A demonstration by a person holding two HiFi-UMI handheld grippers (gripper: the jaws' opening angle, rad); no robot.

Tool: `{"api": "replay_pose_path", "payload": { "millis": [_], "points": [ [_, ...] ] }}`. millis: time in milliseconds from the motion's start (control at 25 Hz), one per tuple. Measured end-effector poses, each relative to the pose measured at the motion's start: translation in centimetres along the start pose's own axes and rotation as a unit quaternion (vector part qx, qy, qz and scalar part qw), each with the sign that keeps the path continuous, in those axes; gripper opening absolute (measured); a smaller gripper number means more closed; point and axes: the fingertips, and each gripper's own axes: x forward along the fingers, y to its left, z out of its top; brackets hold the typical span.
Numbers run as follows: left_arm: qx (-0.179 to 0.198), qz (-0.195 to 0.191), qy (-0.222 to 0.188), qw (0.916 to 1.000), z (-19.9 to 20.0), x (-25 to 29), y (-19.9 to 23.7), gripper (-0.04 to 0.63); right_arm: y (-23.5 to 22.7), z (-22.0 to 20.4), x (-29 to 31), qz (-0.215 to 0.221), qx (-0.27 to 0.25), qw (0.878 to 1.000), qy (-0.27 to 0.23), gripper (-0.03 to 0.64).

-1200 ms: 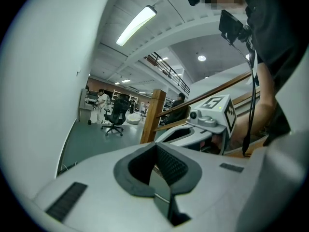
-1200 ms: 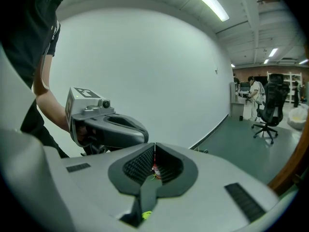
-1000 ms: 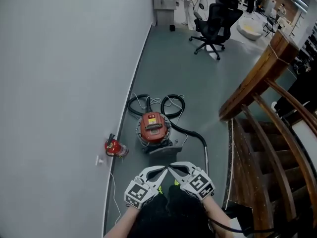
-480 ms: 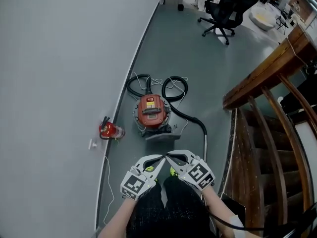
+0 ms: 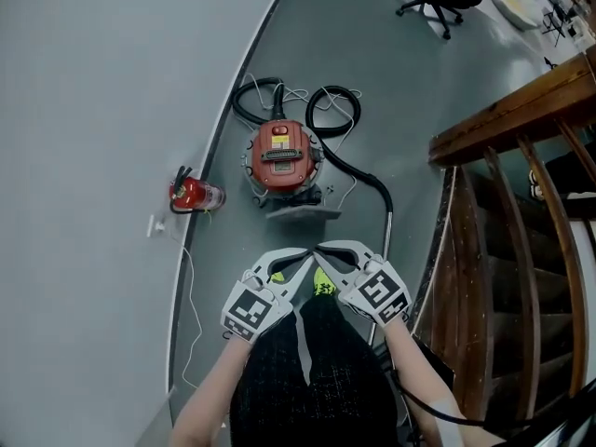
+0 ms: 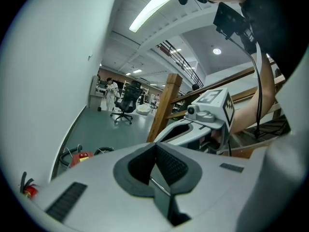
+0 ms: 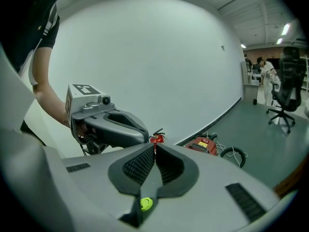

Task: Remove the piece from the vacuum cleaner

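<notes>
Red vacuum cleaner (image 5: 282, 156) near fire extinguisher (image 5: 191, 195); left hand-held gripper (image 5: 308, 254) and right hand-held gripper (image 5: 321, 248) clenched, empty

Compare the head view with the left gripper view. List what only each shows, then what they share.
Head view only: the metal wand, the person's dark trousers and a green shoe.
Left gripper view only: the ceiling light strip and a person standing beside the office chair.
Both: that chair, the red vacuum cleaner, the fire extinguisher, the wooden railing, and the left gripper and right gripper, each shut and empty.
</notes>
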Motion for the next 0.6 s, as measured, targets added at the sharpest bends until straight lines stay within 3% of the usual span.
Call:
{"api": "replay_pose_path", "payload": {
  "millis": [240, 600],
  "points": [
    [0.02, 0.0, -0.024, 0.9995, -2.1, 2.3, 1.7, 0.008, -2.1, -2.8, 1.8, 0.001, 0.001, 1.0, 0.006, 0.017],
    [0.01, -0.013, 0.016, 0.9997, -8.6, 5.7, 3.3, 0.012, -5.2, -8.8, 4.8, -0.003, 0.008, 1.0, 0.016, 0.031]
  ]
}}
